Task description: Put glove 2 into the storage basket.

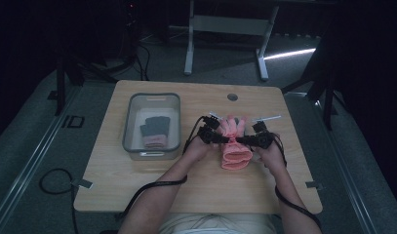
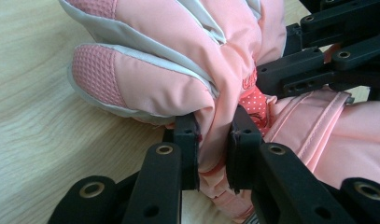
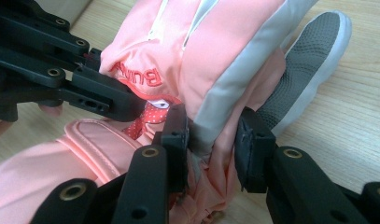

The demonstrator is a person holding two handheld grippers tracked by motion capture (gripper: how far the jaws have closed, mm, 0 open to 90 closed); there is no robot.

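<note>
a pink glove (image 1: 233, 141) lies at the centre of the high view on the wooden table (image 1: 137, 180), fingers toward the top of the frame. the left gripper (image 2: 214, 144) is clamped on a fold of its fabric at lower centre of its view. the right gripper (image 3: 211, 135) pinches the other side, jaws pressing the grey-edged fabric. a grey bin (image 1: 152, 100) at centre left holds a dark glove (image 1: 154, 127).

I see the glove (image 2: 178, 70) as smooth, matt pink cloth with grey trim and rough waffle-textured fingertip patches. I read the table (image 2: 43, 140) as matt wood-grain laminate, the bin (image 1: 152, 122) as translucent grey plastic holding knit cloth.
</note>
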